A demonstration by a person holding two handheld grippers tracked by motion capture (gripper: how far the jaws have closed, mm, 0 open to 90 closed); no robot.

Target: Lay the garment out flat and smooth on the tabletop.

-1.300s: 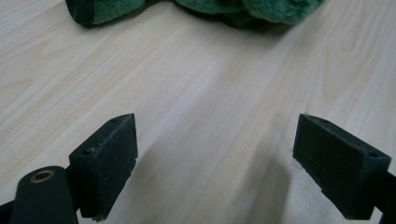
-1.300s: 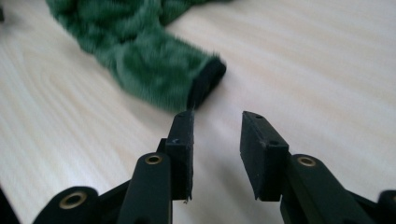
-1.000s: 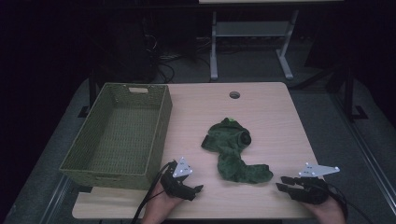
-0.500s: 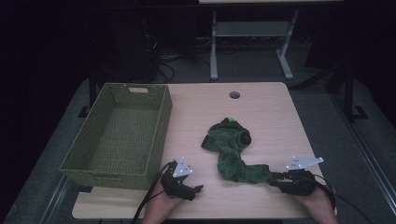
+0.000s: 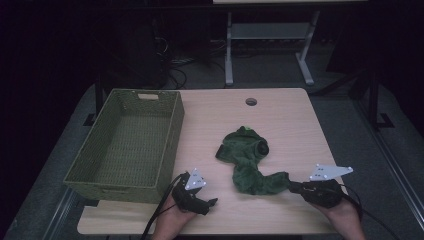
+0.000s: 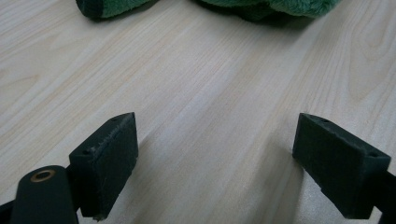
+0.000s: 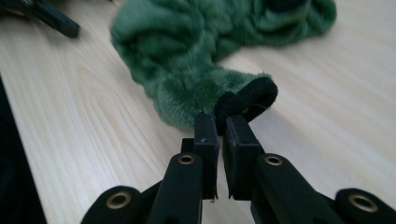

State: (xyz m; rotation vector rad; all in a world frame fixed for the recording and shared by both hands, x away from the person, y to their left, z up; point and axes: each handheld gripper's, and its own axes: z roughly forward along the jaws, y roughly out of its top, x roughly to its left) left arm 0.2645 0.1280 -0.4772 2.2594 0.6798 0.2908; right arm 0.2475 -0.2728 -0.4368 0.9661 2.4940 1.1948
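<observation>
Pale wood table (image 5: 280, 125) in a dark room; green fleece garment (image 5: 247, 162) lies mid-table (woven basket (image 5: 125, 145) at left). Right gripper (image 7: 220, 122), jaws just closing, pinches its cuff; left gripper (image 6: 215, 149) spread

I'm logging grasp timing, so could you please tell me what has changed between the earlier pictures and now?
The right gripper moved in from the table's right edge to the green garment; its jaws have just been closing and now pinch the garment's black cuff. The left gripper, open, and the basket stayed put.
</observation>
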